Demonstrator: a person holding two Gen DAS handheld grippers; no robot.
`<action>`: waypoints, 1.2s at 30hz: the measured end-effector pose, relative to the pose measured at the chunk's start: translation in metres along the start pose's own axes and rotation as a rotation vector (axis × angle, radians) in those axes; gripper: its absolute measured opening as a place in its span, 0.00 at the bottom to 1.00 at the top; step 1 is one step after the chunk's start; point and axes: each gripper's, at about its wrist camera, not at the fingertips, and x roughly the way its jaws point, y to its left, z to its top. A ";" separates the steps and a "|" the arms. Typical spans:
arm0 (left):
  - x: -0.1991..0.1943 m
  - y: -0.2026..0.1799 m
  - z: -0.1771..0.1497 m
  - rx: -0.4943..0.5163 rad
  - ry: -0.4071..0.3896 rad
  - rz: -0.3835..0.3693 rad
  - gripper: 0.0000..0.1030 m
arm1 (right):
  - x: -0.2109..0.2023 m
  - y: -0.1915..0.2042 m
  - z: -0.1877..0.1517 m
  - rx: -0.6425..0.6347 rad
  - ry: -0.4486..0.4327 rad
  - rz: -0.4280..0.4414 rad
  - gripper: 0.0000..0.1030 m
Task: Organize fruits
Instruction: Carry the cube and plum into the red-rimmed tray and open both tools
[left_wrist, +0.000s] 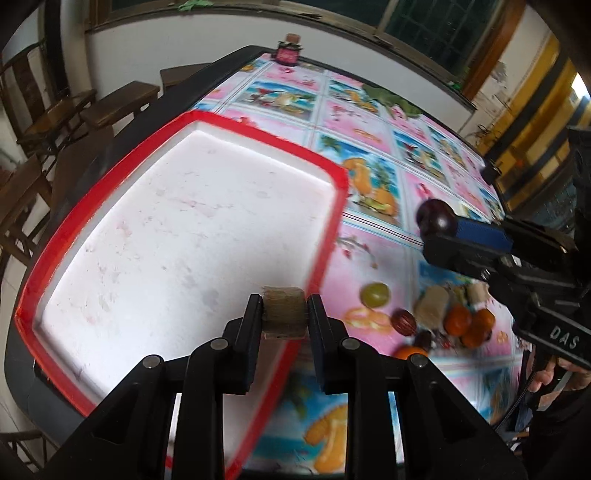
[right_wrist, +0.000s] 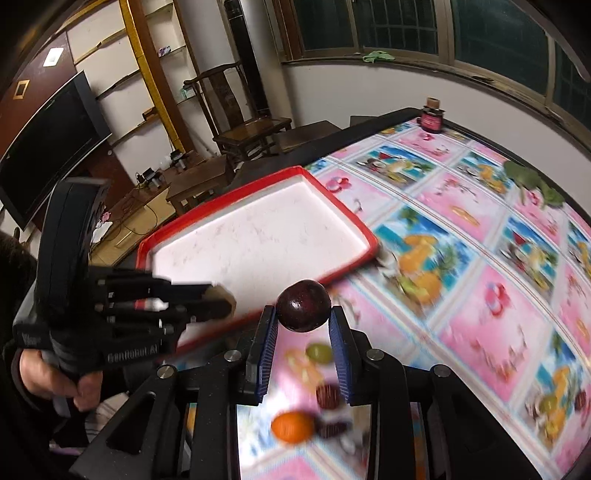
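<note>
Surface first: its printed fruit-pattern cloth carries the red-rimmed white tray, which looks bare inside. Beside the tray's near corner lies a loose pile of fruit: oranges, a green one, dark ones and pale blocks. Our left hand-held gripper is clamped on a brownish, fuzzy cylindrical piece, held over the tray's near rim. Our right hand-held gripper pinches a dark purple plum-like fruit at its fingertips, above the cloth just outside the tray's near edge. We judge both loads need carrying well inside the rim, lowering close to the tray floor, then easing the fingers apart slowly, so the round fruit does not roll.
</note>
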 end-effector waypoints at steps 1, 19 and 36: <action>0.003 0.003 0.002 -0.003 0.003 0.001 0.21 | 0.009 -0.001 0.006 0.003 0.004 0.011 0.28; 0.031 0.016 0.020 -0.026 0.024 -0.027 0.21 | 0.112 -0.031 0.058 0.044 0.076 0.025 0.29; 0.033 0.015 0.020 -0.021 0.017 -0.020 0.21 | 0.131 -0.034 0.051 0.036 0.102 0.009 0.30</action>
